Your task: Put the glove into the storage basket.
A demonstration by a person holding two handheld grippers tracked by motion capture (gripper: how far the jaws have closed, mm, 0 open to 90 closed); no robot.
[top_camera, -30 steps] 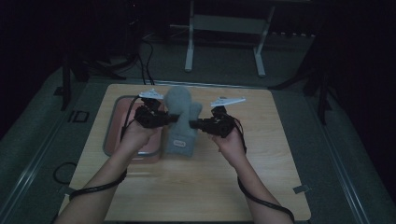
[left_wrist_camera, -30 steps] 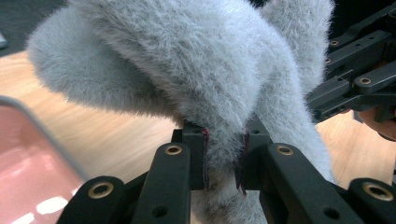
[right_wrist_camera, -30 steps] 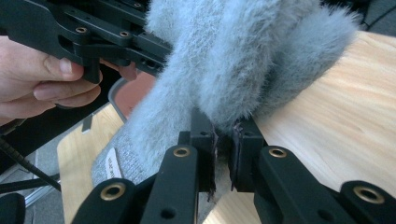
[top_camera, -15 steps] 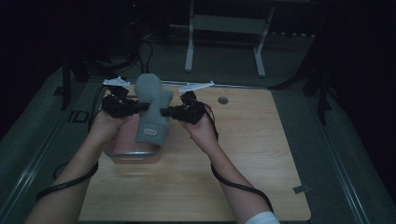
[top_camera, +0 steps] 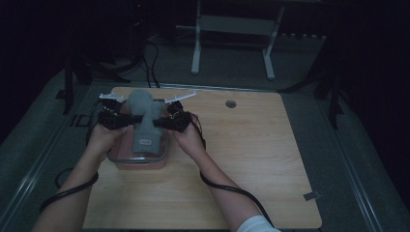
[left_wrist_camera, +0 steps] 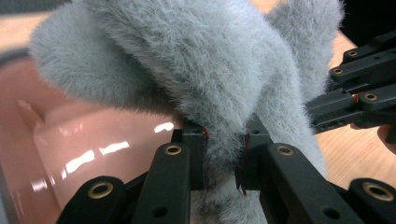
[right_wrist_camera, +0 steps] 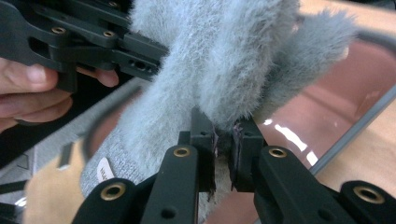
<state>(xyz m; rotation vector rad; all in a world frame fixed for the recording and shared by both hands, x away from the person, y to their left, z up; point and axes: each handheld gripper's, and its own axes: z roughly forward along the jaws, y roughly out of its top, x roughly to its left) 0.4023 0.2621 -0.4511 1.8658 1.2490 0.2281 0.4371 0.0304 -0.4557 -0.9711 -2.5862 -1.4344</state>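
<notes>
Couldn't read any text tbh; the grey fuzzy sock [right_wrist_camera: 140,140] had a small white label [right_wrist_camera: 105,171], but way too blurry.

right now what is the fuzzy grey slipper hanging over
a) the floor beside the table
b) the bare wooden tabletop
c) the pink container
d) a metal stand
c: in the high view the grey slipper, pinched by the left gripper and the right gripper, sits above the pink container, whose glossy pink inside shows right under it in the left gripper view.
</notes>
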